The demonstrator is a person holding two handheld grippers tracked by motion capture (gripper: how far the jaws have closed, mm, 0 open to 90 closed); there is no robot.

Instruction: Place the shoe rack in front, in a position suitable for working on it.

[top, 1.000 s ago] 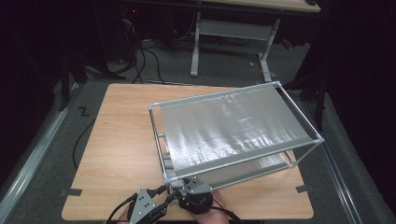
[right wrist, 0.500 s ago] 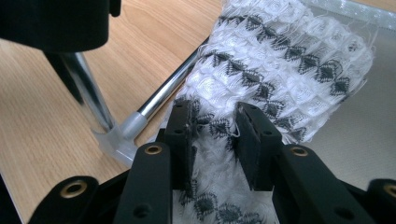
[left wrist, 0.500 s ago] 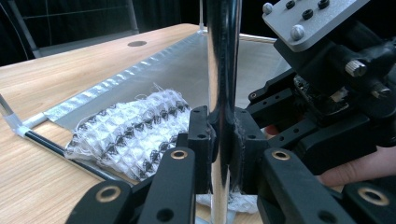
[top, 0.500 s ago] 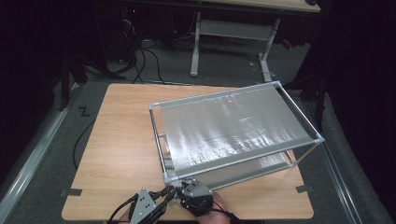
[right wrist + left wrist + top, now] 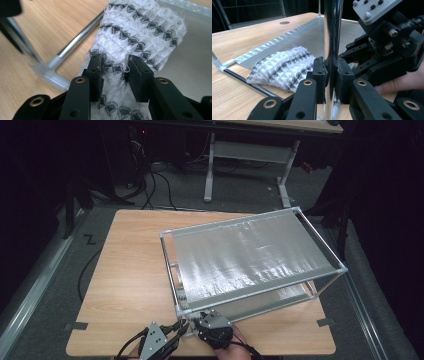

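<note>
A metal-tube rack [image 5: 255, 292] with a silver sheet [image 5: 245, 252] on top stands on the wooden table [image 5: 130, 270]. My left gripper [image 5: 175, 330] is at its near left corner, shut on the upright chrome post [image 5: 333, 30] in the left gripper view [image 5: 331, 72]. Beside it is my right gripper [image 5: 200, 322]. A folded white cloth [image 5: 284, 67] with black diamond rows lies on the rack's lower silver sheet. My right gripper [image 5: 115, 72] pinches the near end of the cloth [image 5: 145, 32] between its pads; its jaws have just been opening a little.
A low chrome rail [image 5: 80, 37] and a clear corner joint [image 5: 50, 67] lie just left of the cloth. Another table's white legs [image 5: 210, 170] and floor cables [image 5: 150, 180] are beyond the far edge. Tape strips [image 5: 76, 326] mark the table's near corners.
</note>
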